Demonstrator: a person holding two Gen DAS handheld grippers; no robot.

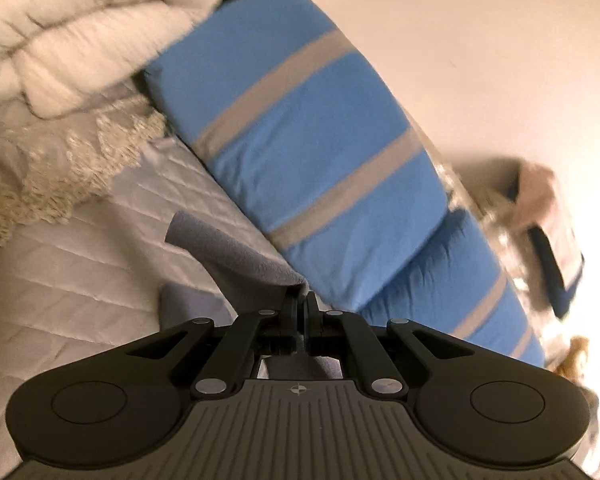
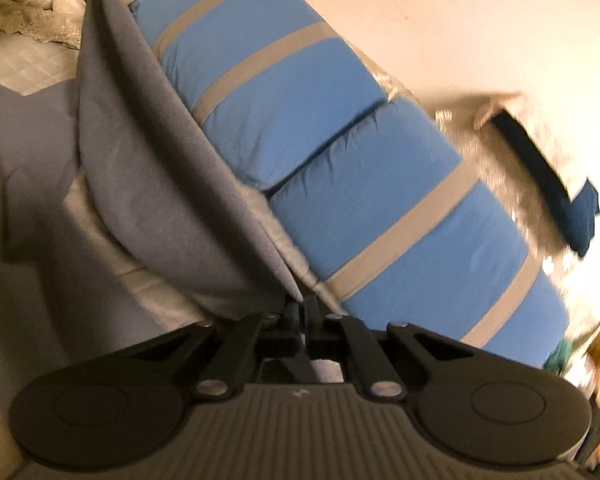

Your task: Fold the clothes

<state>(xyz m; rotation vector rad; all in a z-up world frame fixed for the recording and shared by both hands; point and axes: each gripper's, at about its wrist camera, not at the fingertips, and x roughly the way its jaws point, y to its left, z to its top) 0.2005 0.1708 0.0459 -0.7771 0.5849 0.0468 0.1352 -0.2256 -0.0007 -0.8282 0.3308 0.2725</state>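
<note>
grey garment (image 2: pixel 160 184): soft fleece-like knit, matte, no print visible. both tools have it. left gripper (image 1: pixel 300 304) is clamped on a narrow edge of the cloth, jaws together with fabric pinched between. right gripper (image 2: pixel 300 306) is clamped the same way on another edge, and from there a long taut fold runs up and away to the top left of the right wrist view.

key relation: the garment's long axis runs from the right gripper's tips forward and leftward, stretched as a raised sheet. the rest of it sags left and down onto the bed (image 1: pixel 80 280). in the left wrist view only a short tongue of cloth sticks out left of the tips, so the bulk hangs on the right gripper's side. the right hand is nearer the mass of fabric; the left holds a corner or hem, can't tell which.

how far the fold has got can't be judged. no crease line is visible, and both frames are motion-blurred.

surroundings: bed cover is white, quilted, with stitched lines. blue pillows (image 1: pixel 300 120) with grey bands, plump and smooth, lie just right of the cloth along the wall side. cream fluffy blanket (image 1: pixel 80 32) and a lace-edged piece (image 1: pixel 60 168) sit top left.
</note>
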